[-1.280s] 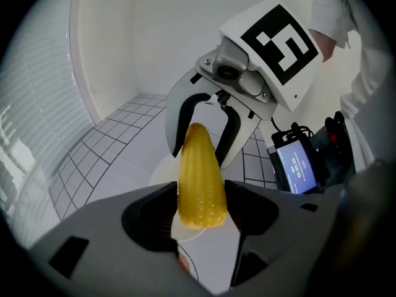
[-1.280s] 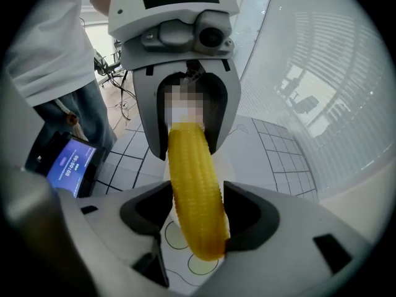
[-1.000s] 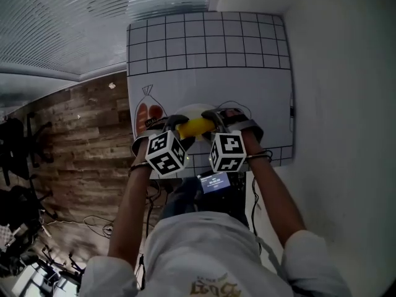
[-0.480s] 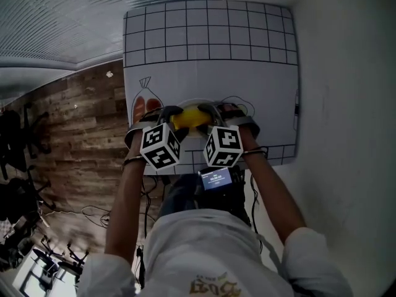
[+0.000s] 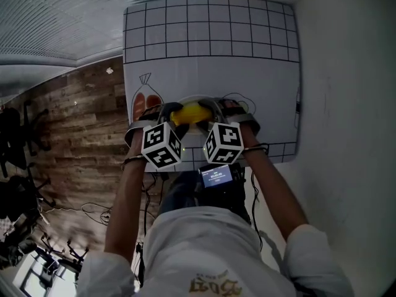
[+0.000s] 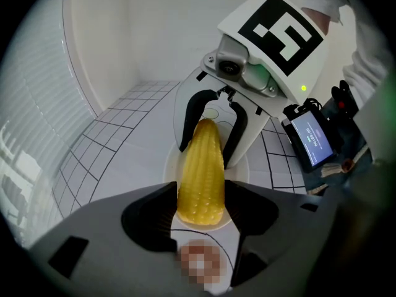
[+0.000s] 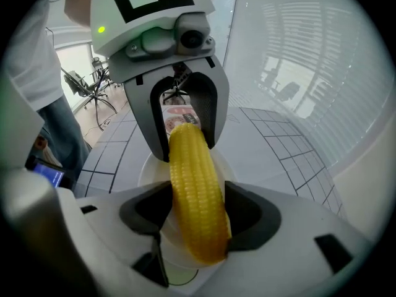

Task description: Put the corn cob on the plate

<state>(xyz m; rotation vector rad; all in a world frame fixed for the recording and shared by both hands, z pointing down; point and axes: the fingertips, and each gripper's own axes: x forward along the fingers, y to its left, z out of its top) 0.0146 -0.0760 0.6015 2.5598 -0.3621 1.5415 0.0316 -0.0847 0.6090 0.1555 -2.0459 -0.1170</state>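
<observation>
I saw the corn cob (image 5: 190, 114) held just over the white plate (image 5: 197, 99), its long axis running side to side from one gripper to the other, narrower tip toward the right. The left gripper (image 5: 171, 114) was clamped on the blunt end, the right gripper (image 5: 216, 111) on the other. Beneath lay a white mat (image 5: 210, 36) with a black grid, wood-plank floor (image 5: 80, 135) on the left, blinds (image 5: 62, 23) beyond

From above, the left gripper (image 5: 169, 116) and right gripper (image 5: 214, 112) cover both corn (image 5: 192, 113) ends and most of the plate (image 5: 198, 99). The screen's (image 5: 216, 176) print is unreadably small.
</observation>
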